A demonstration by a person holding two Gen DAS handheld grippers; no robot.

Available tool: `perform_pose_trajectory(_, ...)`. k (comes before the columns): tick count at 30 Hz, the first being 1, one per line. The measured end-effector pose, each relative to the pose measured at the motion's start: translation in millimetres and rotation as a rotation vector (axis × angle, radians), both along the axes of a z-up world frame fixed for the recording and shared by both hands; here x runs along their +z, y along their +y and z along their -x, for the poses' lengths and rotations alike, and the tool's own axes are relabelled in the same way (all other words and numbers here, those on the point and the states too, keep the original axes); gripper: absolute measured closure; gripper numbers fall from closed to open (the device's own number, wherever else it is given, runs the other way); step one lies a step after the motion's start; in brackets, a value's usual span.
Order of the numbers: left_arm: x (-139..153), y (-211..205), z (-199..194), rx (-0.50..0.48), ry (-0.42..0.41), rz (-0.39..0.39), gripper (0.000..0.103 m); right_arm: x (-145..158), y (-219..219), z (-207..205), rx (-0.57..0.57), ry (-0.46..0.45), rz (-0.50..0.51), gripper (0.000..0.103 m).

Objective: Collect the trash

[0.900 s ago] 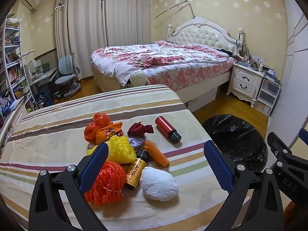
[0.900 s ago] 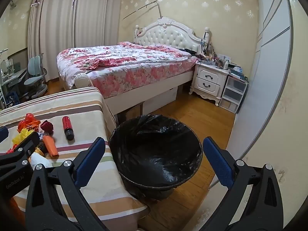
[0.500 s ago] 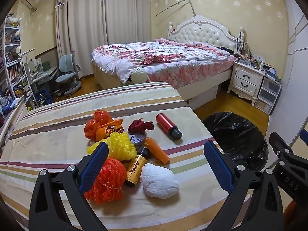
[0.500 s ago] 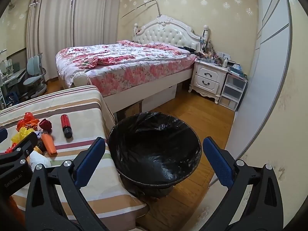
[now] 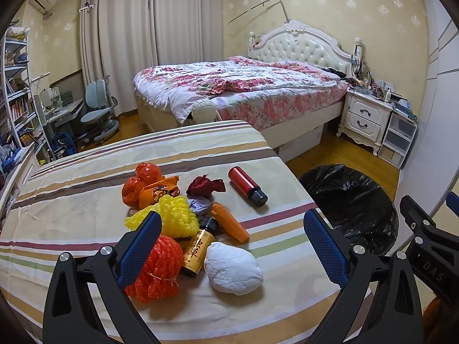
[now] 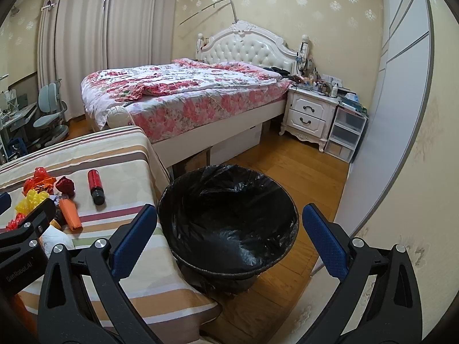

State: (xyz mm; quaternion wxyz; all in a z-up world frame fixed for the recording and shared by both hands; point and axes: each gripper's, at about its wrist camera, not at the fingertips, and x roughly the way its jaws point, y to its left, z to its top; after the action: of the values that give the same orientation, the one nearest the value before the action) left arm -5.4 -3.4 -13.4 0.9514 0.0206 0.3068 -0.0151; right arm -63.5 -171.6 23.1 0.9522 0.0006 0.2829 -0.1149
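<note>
Trash lies in a heap on the striped table (image 5: 86, 209): a white paper wad (image 5: 233, 268), an orange foam net (image 5: 157, 269), a yellow foam net (image 5: 172, 219), a small brown bottle (image 5: 198, 248), an orange tube (image 5: 229, 225), a red bottle (image 5: 247, 185), a dark red wrapper (image 5: 205, 185) and orange bags (image 5: 146, 183). My left gripper (image 5: 231, 246) is open and empty, just above the near end of the heap. My right gripper (image 6: 229, 239) is open and empty above the black-lined trash bin (image 6: 229, 223), which stands on the floor at the table's right edge.
A bed (image 5: 241, 91) with a floral cover stands behind the table. A white nightstand (image 6: 311, 114) and plastic drawers (image 6: 345, 134) are to its right. A desk chair (image 5: 99, 109) and bookshelves (image 5: 17, 109) are at the far left. A wardrobe wall (image 6: 401, 100) runs along the right.
Both views have shifted slightly; the trash heap and the bin sit a little higher in frame. Both grippers stay open and empty.
</note>
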Motion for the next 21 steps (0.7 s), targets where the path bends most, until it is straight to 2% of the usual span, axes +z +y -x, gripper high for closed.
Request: perform_pose_trajectory(21, -1.0, -7.9, -2.4, -0.008, 0.016, -0.009, 0.006, -0.5, -2.1, -0.7, -0.002, 0.007, -0.004, 0.004)
